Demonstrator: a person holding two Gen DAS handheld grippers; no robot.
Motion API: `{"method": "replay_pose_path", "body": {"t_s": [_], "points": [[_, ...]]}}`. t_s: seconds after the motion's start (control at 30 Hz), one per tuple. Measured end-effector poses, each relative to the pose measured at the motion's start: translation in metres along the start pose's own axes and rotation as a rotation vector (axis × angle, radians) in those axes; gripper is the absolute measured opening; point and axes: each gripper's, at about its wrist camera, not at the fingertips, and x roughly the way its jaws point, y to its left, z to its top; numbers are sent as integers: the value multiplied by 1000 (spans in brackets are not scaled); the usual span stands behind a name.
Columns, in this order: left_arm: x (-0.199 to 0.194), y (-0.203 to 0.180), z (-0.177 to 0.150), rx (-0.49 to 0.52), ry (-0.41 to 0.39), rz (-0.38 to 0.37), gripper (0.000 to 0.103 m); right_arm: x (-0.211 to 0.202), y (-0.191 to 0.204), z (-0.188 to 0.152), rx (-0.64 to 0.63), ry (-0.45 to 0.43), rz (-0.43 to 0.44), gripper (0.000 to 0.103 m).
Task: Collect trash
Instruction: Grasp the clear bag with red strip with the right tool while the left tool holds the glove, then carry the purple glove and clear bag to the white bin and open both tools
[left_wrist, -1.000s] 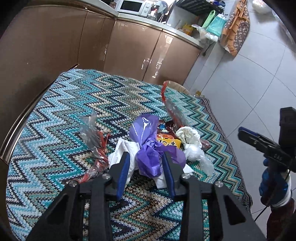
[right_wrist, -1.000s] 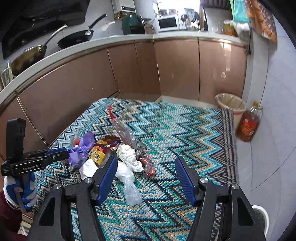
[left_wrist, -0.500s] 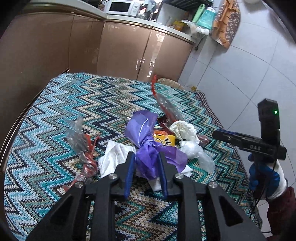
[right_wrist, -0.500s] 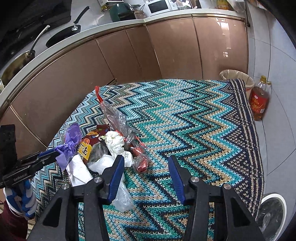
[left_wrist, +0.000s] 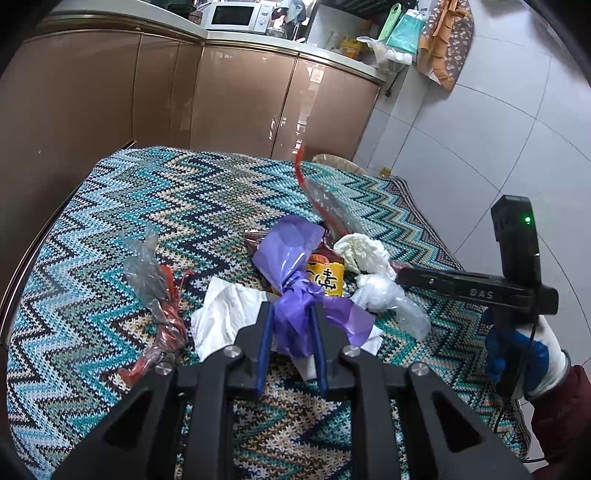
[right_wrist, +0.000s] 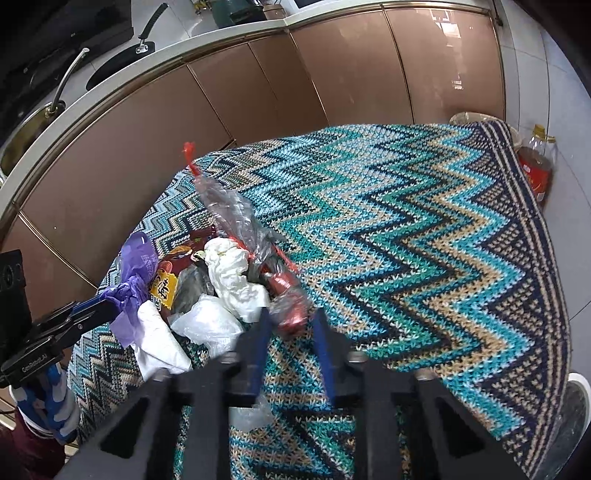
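Observation:
A pile of trash lies on the zigzag knit cloth (left_wrist: 147, 206). My left gripper (left_wrist: 291, 308) has the knotted purple plastic bag (left_wrist: 291, 251) pinched between its blue pads, and its jaws are still closing. The right wrist view shows that left gripper (right_wrist: 107, 308) with the purple plastic bag (right_wrist: 138, 258) at its tip. My right gripper (right_wrist: 291, 317) has its jaws closing onto the red lower end of a long clear bag (right_wrist: 236, 218). Between the two lie a crumpled white paper (left_wrist: 364, 251), a yellow snack wrapper (left_wrist: 327, 280) and a flat white tissue (left_wrist: 229, 314).
A second clear bag with red contents (left_wrist: 155, 280) lies left of the pile. A gloved hand (left_wrist: 524, 354) holds the right gripper. Beyond the cloth's far edge stand a wicker bin (right_wrist: 469, 118) and an oil bottle (right_wrist: 535, 166), with brown cabinets (left_wrist: 240, 99) behind.
The left jaws have narrowed onto the purple bag. The right gripper has sunk toward the pile, and its wide-open jaws have closed around the red end of the clear bag.

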Motion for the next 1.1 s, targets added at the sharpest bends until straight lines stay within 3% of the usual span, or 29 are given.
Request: {"method": "replay_pose_path", "body": {"t_s": [0.33, 0.77, 1.1], "points": [[-25, -5, 0, 9, -43, 5, 16, -31, 3, -2, 0, -85, -41, 8], [-97, -18, -6, 15, -154, 4, 16, -119, 35, -25, -39, -220, -70, 8], [-131, -65, -4, 88, -193, -20, 16, -192, 32, -64, -10, -333, -81, 8]]}}
